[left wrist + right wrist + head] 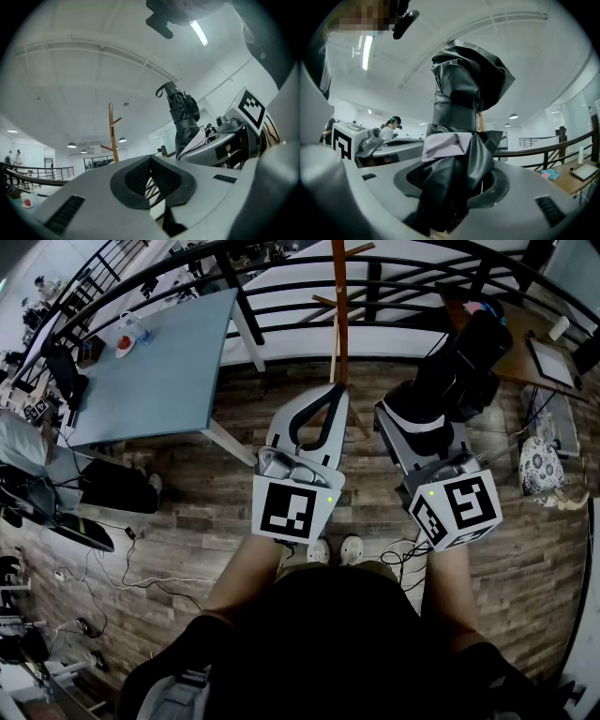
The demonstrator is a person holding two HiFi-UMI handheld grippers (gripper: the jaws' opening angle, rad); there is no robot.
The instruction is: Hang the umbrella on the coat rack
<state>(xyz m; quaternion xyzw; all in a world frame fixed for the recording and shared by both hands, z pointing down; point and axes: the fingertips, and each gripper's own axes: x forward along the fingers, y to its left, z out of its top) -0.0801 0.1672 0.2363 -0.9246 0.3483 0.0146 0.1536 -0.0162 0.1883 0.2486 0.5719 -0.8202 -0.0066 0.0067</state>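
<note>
My right gripper (424, 418) is shut on a folded black umbrella (464, 357), gripped low on its bundled fabric. The umbrella stands upright between the jaws (454, 187), with a strap round it and a pale tag (445, 143). From the left gripper view the umbrella (185, 117) rises at the right. The wooden coat rack (339, 306) stands straight ahead by the railing, its pegs branching off the pole (111, 133). My left gripper (330, 395) is shut and holds nothing, its tips (151, 161) close in front of the rack's base.
A curved black railing (281, 287) runs behind the rack. A blue-grey table (159, 362) stands at the left, a wooden desk (525, 343) at the right. Cables (141, 568) lie on the plank floor. Another person (389, 129) stands in the distance.
</note>
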